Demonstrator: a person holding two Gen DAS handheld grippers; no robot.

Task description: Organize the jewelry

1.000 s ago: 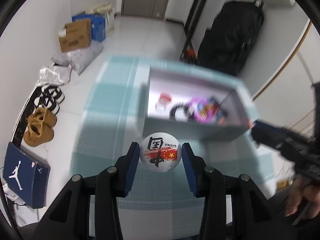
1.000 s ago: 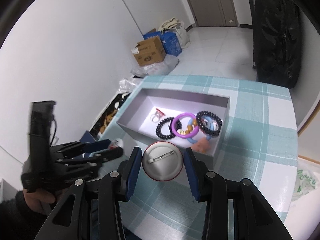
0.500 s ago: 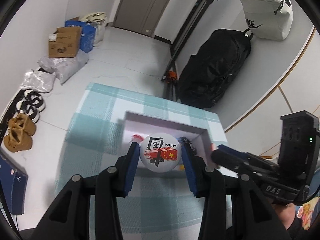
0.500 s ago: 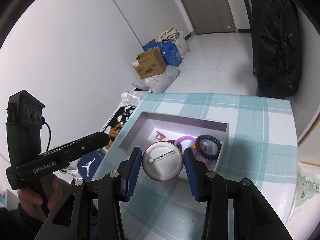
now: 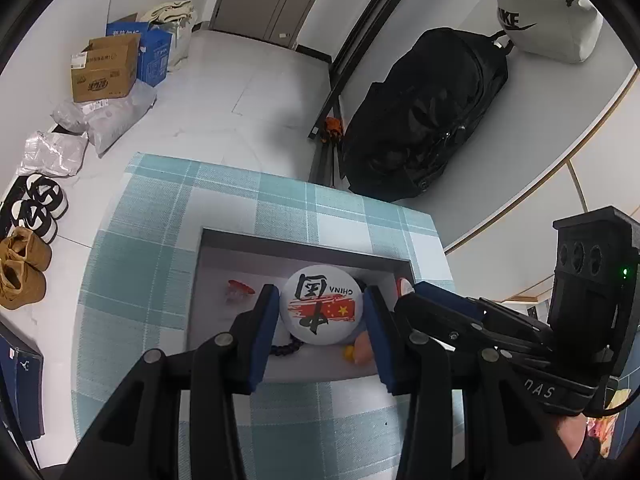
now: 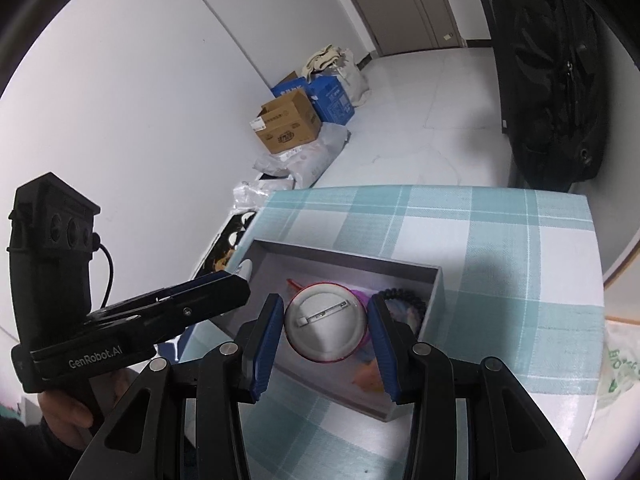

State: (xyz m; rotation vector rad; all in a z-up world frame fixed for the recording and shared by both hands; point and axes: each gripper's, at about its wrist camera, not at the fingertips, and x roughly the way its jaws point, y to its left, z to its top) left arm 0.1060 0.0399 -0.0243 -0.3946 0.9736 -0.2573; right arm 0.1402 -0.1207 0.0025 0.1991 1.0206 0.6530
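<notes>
Above the grey box (image 5: 304, 246), both grippers hang over its open interior, each with a round pin badge between its blue pads. The left gripper (image 5: 322, 312) has its jaws closed to the width of the white CHINA badge (image 5: 320, 306), whose printed face with red flag and black characters turns toward the camera; both pads press the badge's rim. The right gripper (image 6: 326, 322) likewise clamps a second badge (image 6: 326, 322), seen from its white back with the metal pin bar across it and a red edge along the bottom; its pads touch the rim on both sides.

Inside the box, partly hidden behind the badges, lie a small red and clear piece (image 5: 238, 290) near the left wall, a dark beaded bracelet (image 5: 286, 348) close to the near wall, and a peach-coloured piece (image 5: 362, 352) beside a yellow bead at the near right corner. From the right wrist view, another dark beaded bracelet (image 6: 402, 296) sits toward the box's right wall, with a purple ring just showing beside the second badge.

The box rests on a teal and white checked tablecloth (image 5: 140, 280), toward the cloth's far right part in the left view. Beyond the box, on the floor, stand a black backpack (image 5: 432, 116), a brown cardboard carton (image 5: 104, 70) and pairs of shoes (image 5: 24, 268).
</notes>
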